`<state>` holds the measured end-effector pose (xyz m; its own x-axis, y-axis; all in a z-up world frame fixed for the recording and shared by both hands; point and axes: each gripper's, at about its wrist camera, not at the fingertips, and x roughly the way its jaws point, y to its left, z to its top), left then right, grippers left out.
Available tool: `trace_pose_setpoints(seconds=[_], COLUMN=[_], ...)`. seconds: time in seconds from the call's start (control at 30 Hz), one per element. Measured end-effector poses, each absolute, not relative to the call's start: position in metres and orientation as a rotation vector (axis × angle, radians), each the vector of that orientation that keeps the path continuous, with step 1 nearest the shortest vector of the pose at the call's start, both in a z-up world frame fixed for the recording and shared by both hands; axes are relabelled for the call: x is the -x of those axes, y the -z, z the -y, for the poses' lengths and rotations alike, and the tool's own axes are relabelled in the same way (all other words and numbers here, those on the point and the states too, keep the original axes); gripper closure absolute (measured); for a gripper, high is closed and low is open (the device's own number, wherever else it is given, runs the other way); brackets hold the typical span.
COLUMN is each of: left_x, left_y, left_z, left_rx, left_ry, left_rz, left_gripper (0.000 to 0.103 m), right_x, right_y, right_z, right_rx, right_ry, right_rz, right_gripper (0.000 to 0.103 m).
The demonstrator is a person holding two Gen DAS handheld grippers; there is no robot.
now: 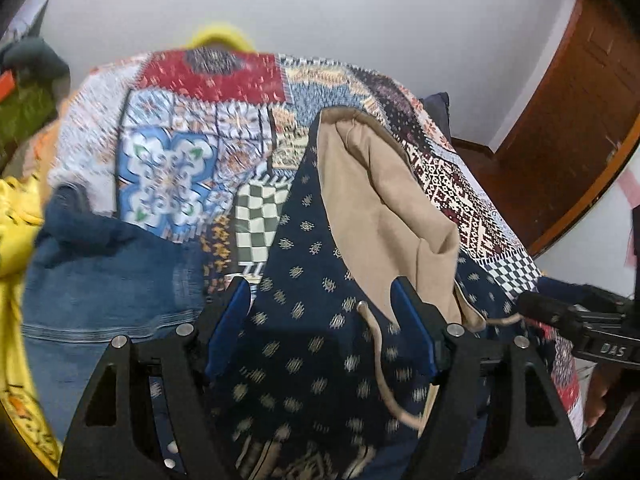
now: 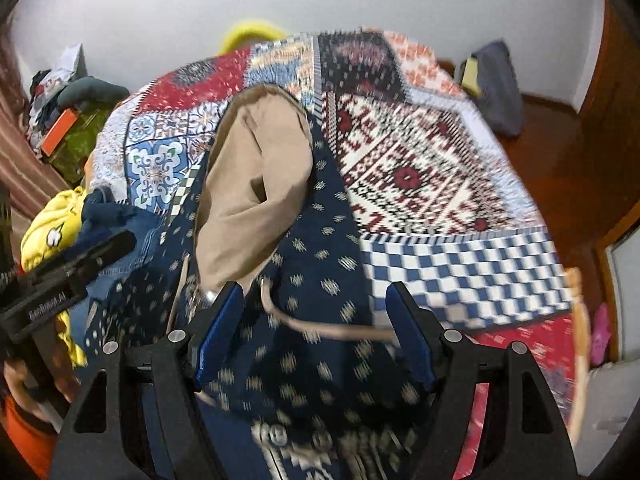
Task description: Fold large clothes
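A navy hooded garment [image 1: 304,320] with small pale motifs lies on the bed, its hood spread so the beige lining [image 1: 380,208] faces up. A beige drawstring [image 1: 380,368] trails across it. My left gripper [image 1: 320,292] hovers over the navy cloth, jaws wide apart, pads touching nothing. In the right wrist view the same garment [image 2: 320,264], lining [image 2: 256,184] and drawstring [image 2: 320,326] sit under my right gripper [image 2: 316,296], which is also open and empty. Each gripper shows at the edge of the other's view, the right one [image 1: 560,316] and the left one [image 2: 80,264].
A patchwork quilt [image 1: 180,160] covers the bed. Blue jeans [image 1: 112,272] and a yellow garment [image 1: 16,220] lie at the left. A wooden door [image 1: 580,100] stands at the right. A dark cushion [image 2: 496,88] rests on the floor, and clutter [image 2: 60,120] is piled far left.
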<state>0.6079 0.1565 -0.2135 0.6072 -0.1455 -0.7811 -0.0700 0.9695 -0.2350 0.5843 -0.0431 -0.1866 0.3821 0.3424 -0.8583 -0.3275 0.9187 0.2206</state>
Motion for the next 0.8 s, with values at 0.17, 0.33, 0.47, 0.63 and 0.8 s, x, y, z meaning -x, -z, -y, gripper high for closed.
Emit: trace_pose_setpoints(seconds=[0.17, 0.33, 0.47, 0.63, 0.8], left_x=[-0.635, -0.661, -0.665, -0.653, -0.635], left_y=[0.241, 0.264, 0.279, 0.283, 0.255], left_z=[-0.149, -0.156, -0.160, -0.172, -0.168], left_rx=[0.255, 0.239, 0.287, 0.444, 0.416], left_ry=[0.050, -0.020, -0.009, 0.046, 0.050], left_rz=[-0.988, -1.056, -1.067, -1.036, -1.020], left_gripper=[0.032, 0.032, 0.031, 0.083, 0.094], right_x=[-0.621, -0.643, -0.646, -0.633, -0.603], right_y=[0.221, 0.249, 0.253, 0.240, 0.209], right_z=[0.025, 0.023, 0.035, 0.038, 0.039], right_rx=[-0.075, -0.128, -0.185, -0.146, -0.048], right_ry=[-0.412, -0.367, -0.366, -0.423, -0.461], right_rz=[-1.206, -1.266, -1.223, -1.174, -1.090], right_gripper=[0.033, 0.033, 0.058, 0.092, 0.094])
